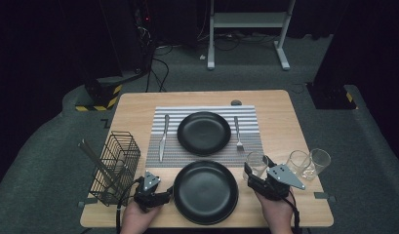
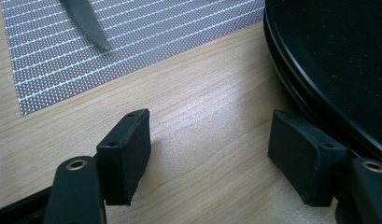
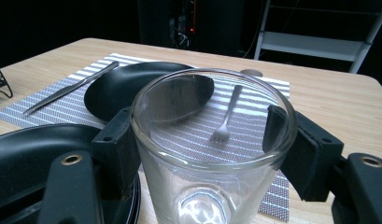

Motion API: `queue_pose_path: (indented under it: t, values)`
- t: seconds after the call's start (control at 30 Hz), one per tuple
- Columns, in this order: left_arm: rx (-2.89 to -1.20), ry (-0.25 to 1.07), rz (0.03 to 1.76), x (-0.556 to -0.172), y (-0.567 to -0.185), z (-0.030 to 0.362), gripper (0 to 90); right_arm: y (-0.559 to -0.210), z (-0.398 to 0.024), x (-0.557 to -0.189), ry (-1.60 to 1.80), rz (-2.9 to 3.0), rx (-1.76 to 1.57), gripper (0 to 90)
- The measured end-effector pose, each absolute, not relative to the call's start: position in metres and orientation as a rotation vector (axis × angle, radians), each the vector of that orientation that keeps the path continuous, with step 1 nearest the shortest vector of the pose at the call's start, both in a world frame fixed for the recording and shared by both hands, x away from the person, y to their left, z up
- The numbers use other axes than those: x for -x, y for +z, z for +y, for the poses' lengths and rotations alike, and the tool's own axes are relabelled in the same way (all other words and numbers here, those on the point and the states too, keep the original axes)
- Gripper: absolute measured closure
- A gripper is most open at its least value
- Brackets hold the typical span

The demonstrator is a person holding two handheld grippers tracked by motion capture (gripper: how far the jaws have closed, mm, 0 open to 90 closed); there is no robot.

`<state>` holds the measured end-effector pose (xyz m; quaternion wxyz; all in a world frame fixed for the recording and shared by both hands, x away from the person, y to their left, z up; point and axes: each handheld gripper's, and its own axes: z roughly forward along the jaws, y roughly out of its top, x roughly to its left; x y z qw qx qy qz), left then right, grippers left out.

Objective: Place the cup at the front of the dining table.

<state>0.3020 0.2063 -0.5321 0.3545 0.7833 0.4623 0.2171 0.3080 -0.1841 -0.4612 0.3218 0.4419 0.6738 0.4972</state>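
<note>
My right gripper [image 1: 258,170] is shut on a clear drinking glass [image 1: 254,160], just right of the near black plate [image 1: 205,191]. In the right gripper view both pads [image 3: 118,149] press the sides of the glass [image 3: 212,191] a little below its rim, and the glass stands upright. My left gripper [image 1: 158,191] rests at the left edge of that plate. Its jaws [image 2: 209,149] are open over bare wood, with the plate's rim [image 2: 319,93] beside the right pad and nothing between them.
A striped placemat [image 1: 202,158] holds a second black plate [image 1: 204,132], a knife [image 1: 163,138] to its left and a fork [image 1: 237,132] to its right. Two more glasses [image 1: 298,162] [image 1: 319,162] stand at the right. A black wire basket [image 1: 116,168] stands at the left.
</note>
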Motion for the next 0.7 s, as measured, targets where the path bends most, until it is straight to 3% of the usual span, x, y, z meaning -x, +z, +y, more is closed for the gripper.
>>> queue_pose_path:
  t: [0.4,0.7]
  values:
    - [-2.026,0.562,1.192,-0.302,-0.532,0.207,30.3,-0.450,-0.185,-0.306,1.318,1.754,-1.135,29.0]
    - [-2.023,0.535,1.189,-0.301,-0.532,0.208,24.8,-0.452,-0.170,-0.309,1.320,1.806,-1.114,29.0]
